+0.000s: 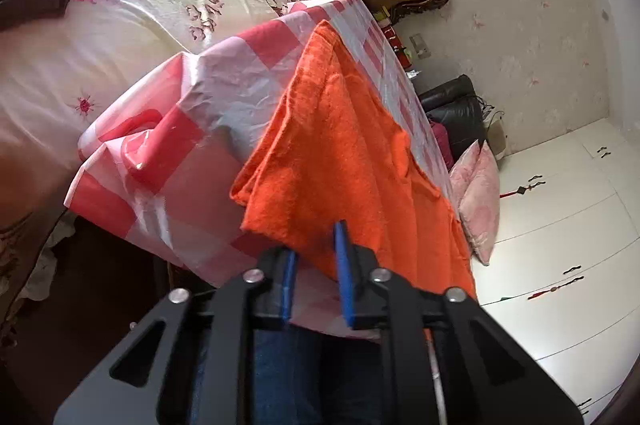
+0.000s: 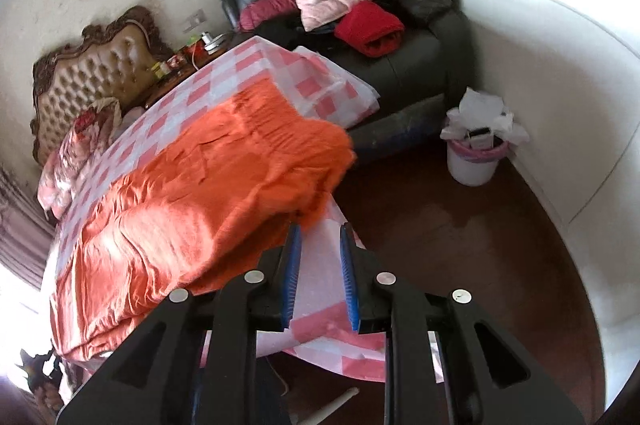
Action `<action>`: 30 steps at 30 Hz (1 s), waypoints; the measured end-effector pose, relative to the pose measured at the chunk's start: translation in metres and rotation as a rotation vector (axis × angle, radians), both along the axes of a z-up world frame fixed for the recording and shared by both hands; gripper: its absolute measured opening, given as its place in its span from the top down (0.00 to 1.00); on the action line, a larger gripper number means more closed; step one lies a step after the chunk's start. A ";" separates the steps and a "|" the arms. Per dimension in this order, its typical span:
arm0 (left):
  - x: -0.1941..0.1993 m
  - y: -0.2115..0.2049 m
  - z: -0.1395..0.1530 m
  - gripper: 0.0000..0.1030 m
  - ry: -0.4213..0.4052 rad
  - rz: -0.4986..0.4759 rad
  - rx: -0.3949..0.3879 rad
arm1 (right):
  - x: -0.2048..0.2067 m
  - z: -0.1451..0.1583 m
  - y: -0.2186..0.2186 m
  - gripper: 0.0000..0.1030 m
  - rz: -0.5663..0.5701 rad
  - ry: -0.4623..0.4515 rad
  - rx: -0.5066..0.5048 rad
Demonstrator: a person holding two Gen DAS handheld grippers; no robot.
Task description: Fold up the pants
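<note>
orange fleece pants (image 1: 352, 153) drape over the left gripper's blue pad tips at lower centre, hiding them; small stuff on the brown wooden nightstand (image 2: 180, 65) upper left is too tiny to make out

The pants (image 2: 192, 193) are bright orange, of a soft, fuzzy, towel-like cloth. In the right wrist view they lie spread over the pink-and-white checked table (image 2: 224, 73), filling the middle and lower left of the frame, with rumpled ridges and shiny creases toward the lower left. Their right-hand end is bunched into a thick folded edge that reaches the table's right border near the centre of the frame. In the left wrist view the pants (image 1: 344, 153) run from the frame's centre down to the lower right, a doubled corner drooping over the table's (image 1: 224, 73) near edge.
</note>
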State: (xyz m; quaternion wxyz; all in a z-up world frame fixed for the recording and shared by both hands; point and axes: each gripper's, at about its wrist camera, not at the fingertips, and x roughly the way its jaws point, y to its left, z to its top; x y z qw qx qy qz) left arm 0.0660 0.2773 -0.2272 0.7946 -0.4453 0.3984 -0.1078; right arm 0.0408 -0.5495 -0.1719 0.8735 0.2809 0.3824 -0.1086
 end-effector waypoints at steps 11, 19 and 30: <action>-0.004 0.010 0.019 0.98 -0.045 0.012 0.021 | 0.038 -0.004 -0.039 0.15 0.020 -0.090 0.348; 0.001 0.019 0.015 0.98 -0.031 0.024 -0.012 | 0.076 -0.022 -0.049 0.68 -0.025 -0.008 0.348; 0.081 0.056 0.057 0.98 -0.037 -0.017 0.124 | 0.034 -0.017 0.004 0.81 -0.139 -0.068 0.216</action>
